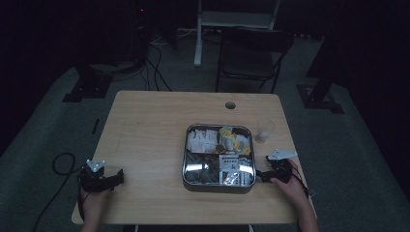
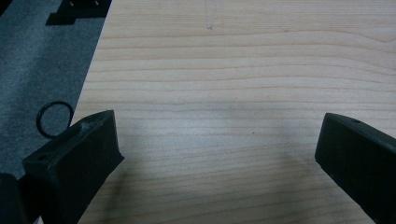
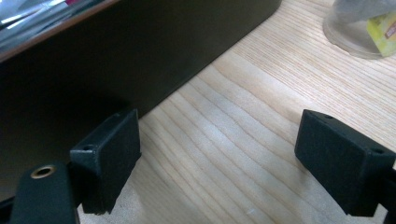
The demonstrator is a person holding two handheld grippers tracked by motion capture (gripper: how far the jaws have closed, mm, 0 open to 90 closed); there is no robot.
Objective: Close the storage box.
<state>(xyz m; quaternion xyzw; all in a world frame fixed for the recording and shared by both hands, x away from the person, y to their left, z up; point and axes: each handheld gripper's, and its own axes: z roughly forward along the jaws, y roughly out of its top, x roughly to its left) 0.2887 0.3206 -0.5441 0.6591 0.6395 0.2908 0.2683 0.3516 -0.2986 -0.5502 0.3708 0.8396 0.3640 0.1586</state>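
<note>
A square metal tin (image 1: 185,159) with compartments of tea bags and sachets sits on the wooden table (image 1: 145,135), right of centre. My left gripper (image 1: 117,178) rests near the table's front left corner, held by a hand. Its jaws stand wide apart over bare wood (image 2: 219,135), nothing between them. My right gripper (image 1: 260,175) lies just right of the tin, its jaws open (image 3: 219,144) beside the tin's dark side wall (image 3: 116,60). A small clear cup (image 1: 263,133) holding a yellow-tagged tea bag (image 3: 383,32) stands right of the tin.
A round cable hole (image 1: 230,105) is near the table's far edge. A folding chair (image 1: 251,53) and a white stand (image 1: 199,34) are behind the table. Cables loop on the dark floor at the left (image 1: 60,164). The table's left edge shows by my left gripper (image 2: 88,88).
</note>
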